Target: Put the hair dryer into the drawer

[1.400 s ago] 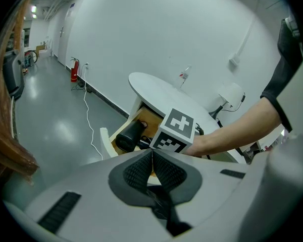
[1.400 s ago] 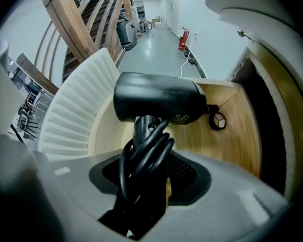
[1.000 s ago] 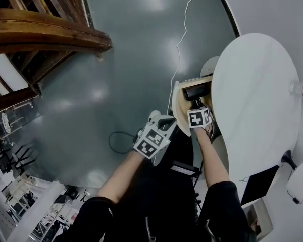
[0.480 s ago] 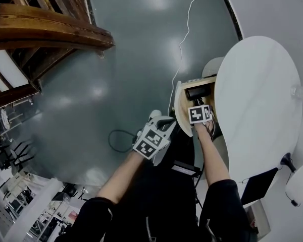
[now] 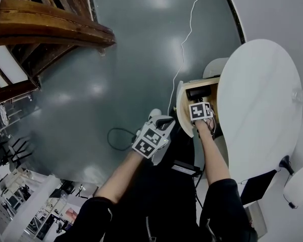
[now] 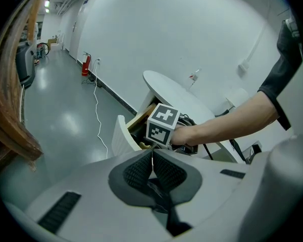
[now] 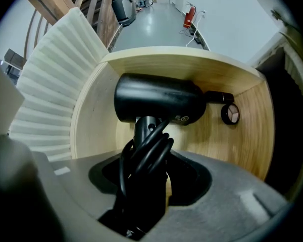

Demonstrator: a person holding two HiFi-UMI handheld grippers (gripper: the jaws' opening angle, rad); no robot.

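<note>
A black hair dryer [image 7: 159, 100] hangs inside the open wooden drawer [image 7: 242, 120], barrel crosswise. My right gripper [image 7: 146, 178] is shut on its handle, which has the black cord wound around it. From the head view the right gripper [image 5: 199, 111] reaches into the drawer [image 5: 181, 110], with the dryer [image 5: 198, 92] just beyond it. My left gripper [image 5: 152, 137] hovers over the floor to the left of the drawer. In the left gripper view its pads [image 6: 152, 166] are shut together with nothing between them.
The drawer sits under a white oval table [image 5: 257, 110] and has a ribbed white front [image 7: 55, 69]. A small round compact [image 7: 230, 114] lies on the drawer floor at the right. A white cable [image 5: 184, 39] runs across the grey floor. Wooden furniture [image 5: 45, 29] stands at the upper left.
My right gripper has edged a little deeper into the drawer with the hair dryer. The left gripper has hardly moved.
</note>
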